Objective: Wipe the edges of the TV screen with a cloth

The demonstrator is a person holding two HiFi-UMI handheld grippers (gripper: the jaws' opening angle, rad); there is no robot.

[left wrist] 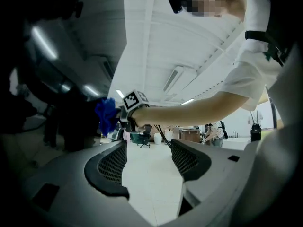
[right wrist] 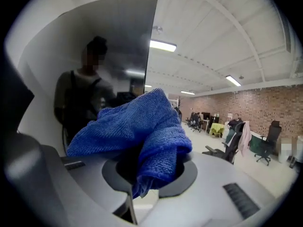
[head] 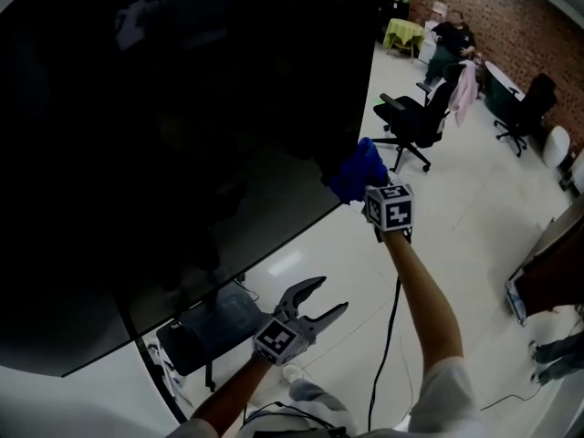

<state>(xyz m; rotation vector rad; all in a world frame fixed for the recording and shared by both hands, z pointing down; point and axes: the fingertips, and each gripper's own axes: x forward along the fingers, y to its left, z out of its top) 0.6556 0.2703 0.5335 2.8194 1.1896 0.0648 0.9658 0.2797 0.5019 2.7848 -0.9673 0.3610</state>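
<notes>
Closest to the camera, low over the white floor (head: 456, 217), the left tool (head: 330, 295) hangs idle, its jaws spread wide with nothing between them. Just beyond it the right forearm (head: 424, 286) reaches out to the right tool (right wrist: 150, 173), whose jaws are clamped on a bunched blue cloth (head: 358, 172) that spills out over both tips. The cloth sits at the lower right corner of the big dark TV screen (head: 164, 135) and appears to be pressed to the frame there, though contact cannot be confirmed. Edge wiping looks to be under way at that corner. The next move would be a steady slide along one border, either up the right side or left along the bottom, with the wad kept flat on the frame and the hard jaw tips kept off the glass. Under the screen a dark stand base (head: 205, 331) and a loose cable (head: 392, 327) lie near the person's feet, so they could snag a step along the bottom edge. A black office chair (head: 411, 121) stands behind the corner, well apart from the arm. Farther back, a seated person (head: 452, 39) and more chairs line the brick wall (head: 520, 26).
</notes>
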